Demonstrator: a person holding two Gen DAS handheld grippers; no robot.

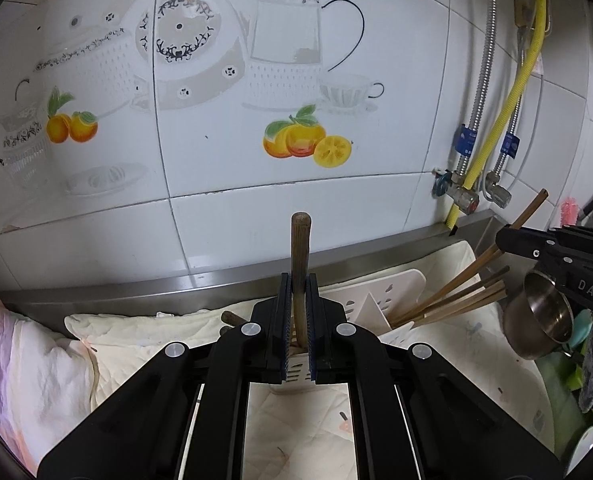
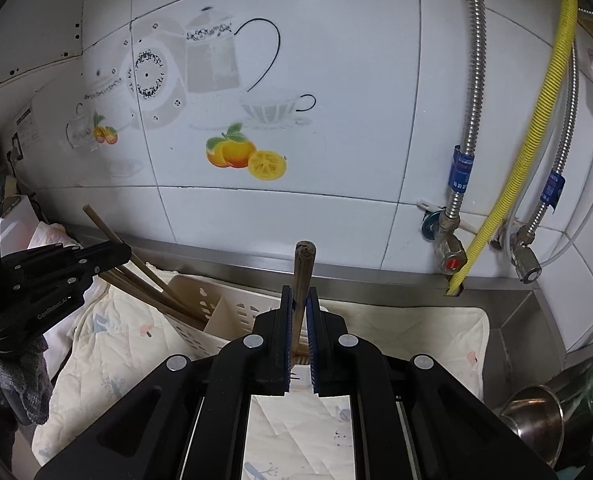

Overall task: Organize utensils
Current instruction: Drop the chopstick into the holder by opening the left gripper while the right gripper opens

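Observation:
My left gripper (image 1: 299,285) is shut on a wooden stick-like utensil handle (image 1: 299,248) that stands upright between the pads. My right gripper (image 2: 299,297) is shut on a similar wooden handle (image 2: 303,272). A white slotted utensil holder (image 1: 372,300) lies on the cream cloth with several wooden chopsticks (image 1: 456,292) sticking out; it also shows in the right wrist view (image 2: 224,312), with its chopsticks (image 2: 144,280). The right gripper's body (image 1: 556,252) shows at the right edge of the left wrist view, the left gripper's body (image 2: 48,280) at the left of the right wrist view.
A cream quilted cloth (image 2: 136,344) covers the steel counter below a tiled wall. A steel cup (image 1: 544,320) (image 2: 536,424) stands at the right. Water valves and hoses (image 2: 452,248) hang on the wall at right. A pink cloth (image 1: 24,360) lies at left.

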